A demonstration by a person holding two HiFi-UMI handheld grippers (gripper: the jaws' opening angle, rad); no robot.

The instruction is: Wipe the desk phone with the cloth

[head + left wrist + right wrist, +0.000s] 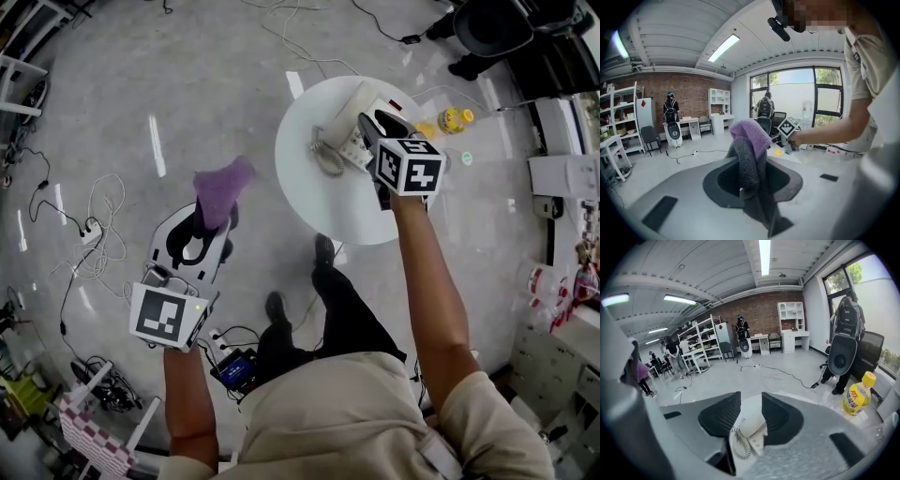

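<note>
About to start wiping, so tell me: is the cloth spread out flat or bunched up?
Bunched up: the purple cloth sticks out of the shut left claw as a crumpled wad.

Red brick wall [759, 310] at centre, white shelving [705, 341] to its left, strip lights [764, 251] along the ceiling at top. Large window [806, 101] at right. Glossy grey floor [141, 94], loose cables [105, 253] at left.

The white plastic desk phone [339, 141], its handset resting on top and its coiled cord hanging at one side, is sitting on the round white table [342, 211], while the fluffy purple-and-grey cloth [223, 190] is sticking up bunched from the left gripper [212, 223], clamped between its jaws, well apart from the phone.
</note>
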